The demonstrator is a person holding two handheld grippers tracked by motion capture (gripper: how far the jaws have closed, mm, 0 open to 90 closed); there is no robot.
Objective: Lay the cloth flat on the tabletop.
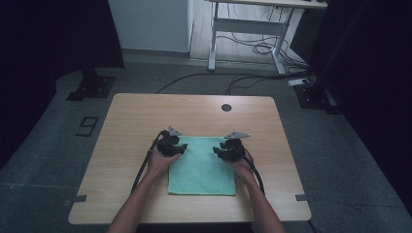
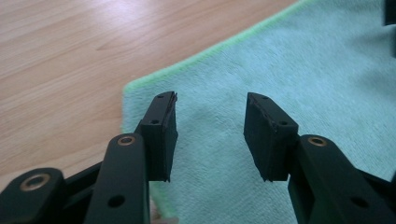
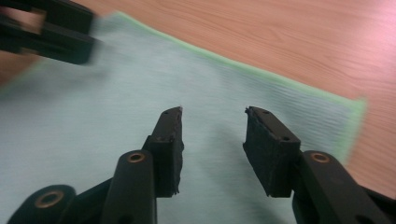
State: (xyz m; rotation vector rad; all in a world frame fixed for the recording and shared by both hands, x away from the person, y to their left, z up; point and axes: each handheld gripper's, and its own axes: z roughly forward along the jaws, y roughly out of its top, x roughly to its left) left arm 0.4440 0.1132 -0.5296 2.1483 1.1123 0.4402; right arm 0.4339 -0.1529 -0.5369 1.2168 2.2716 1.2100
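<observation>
Green cloth (image 1: 201,167) lies flat on the wooden table (image 1: 131,121), near the front edge, roughly centred. Looks like a single flat layer, brighter green hem round the edge.

L gripper (image 1: 171,145) sits at the cloth's far-left corner, person's left hand (image 1: 159,162) behind it. Left gripper view: jaws abt half open, nothing between the pads, cloth corner (image 2: 128,88) just ahead and left of the left jaw. Tips are over the cloth; can't tell if they touch it, angle's too shallow.

R gripper (image 1: 228,149) at the far-right side of the cloth, right hand (image 1: 242,167) behind it. Right gripper view: jaws also abt half open, empty gap, cloth (image 3: 116,107) under and ahead, its corner (image 3: 357,109) off to the right. View's a bit motion-blurred. L gripper (image 3: 46,30) shows top left, blurry.

Both grippers well apart from each other, cloth between them. Grommet hole (image 1: 226,107) in the table further back.
</observation>
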